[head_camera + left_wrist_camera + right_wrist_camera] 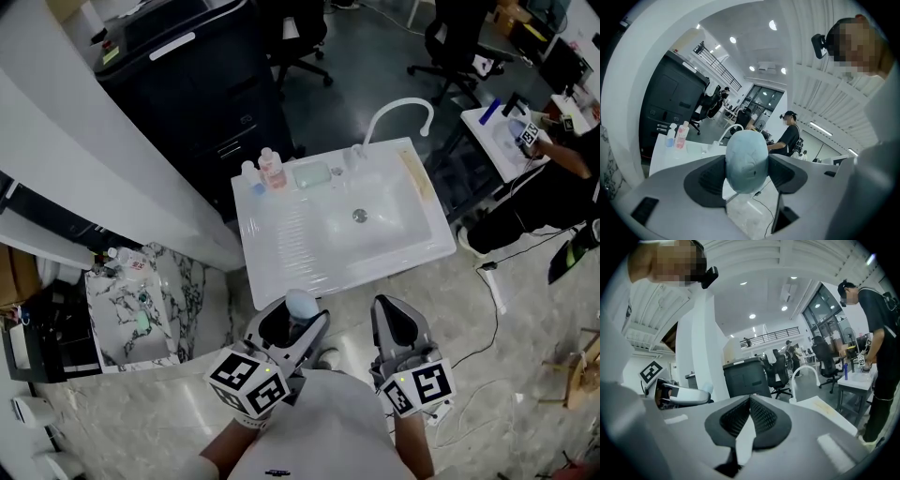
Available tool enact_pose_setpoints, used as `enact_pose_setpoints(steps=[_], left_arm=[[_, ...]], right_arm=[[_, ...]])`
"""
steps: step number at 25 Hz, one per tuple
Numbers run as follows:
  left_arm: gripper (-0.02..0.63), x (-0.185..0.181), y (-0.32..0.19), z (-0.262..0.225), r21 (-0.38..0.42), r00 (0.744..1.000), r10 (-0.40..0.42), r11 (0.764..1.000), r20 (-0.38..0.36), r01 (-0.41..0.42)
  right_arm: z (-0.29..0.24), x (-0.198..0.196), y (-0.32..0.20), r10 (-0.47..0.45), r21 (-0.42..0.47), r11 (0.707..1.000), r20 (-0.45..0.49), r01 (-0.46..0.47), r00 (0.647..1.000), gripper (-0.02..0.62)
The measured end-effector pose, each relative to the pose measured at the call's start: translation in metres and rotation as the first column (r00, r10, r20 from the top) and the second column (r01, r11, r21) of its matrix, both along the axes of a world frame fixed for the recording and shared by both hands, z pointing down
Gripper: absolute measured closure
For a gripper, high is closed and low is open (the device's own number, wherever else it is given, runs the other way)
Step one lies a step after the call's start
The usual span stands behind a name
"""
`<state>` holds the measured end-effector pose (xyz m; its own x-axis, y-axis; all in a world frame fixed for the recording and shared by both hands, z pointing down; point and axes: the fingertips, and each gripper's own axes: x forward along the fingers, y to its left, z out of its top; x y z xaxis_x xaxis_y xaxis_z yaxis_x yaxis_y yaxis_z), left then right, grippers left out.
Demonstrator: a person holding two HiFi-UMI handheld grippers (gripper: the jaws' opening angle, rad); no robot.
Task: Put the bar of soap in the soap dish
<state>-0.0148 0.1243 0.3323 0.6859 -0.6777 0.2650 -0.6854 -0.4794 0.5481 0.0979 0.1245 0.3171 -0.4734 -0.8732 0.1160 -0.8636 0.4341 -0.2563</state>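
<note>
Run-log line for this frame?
left gripper: shut on bar of soap | right gripper: shut, empty | soap dish: back edge of sink

The pale blue, oval bar of soap (300, 302) stands on end at lower centre, clamped between the fingers (785, 173) of the left gripper (747, 169). The pale green soap dish (311, 174) sits at upper centre, on the back edge of the sink (281, 239).

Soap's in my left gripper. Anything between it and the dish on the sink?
Nothing visible blocks it. The pale blue oval soap bar in the left gripper faces open white sink top. The pale green soap dish sits at the back, small bottles beside it.
</note>
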Motion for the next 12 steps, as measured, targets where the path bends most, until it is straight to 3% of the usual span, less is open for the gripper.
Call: enact_pose_setpoints(steps=[12], left_arm=[[0.327,-0.013,-0.079,0.003,0.007,0.999,-0.017,1.000,-0.035,0.017]], right_arm=[[-0.008,-0.015,-0.077,-0.018,0.009,1.000,-0.036,0.019,0.999,0.583]])
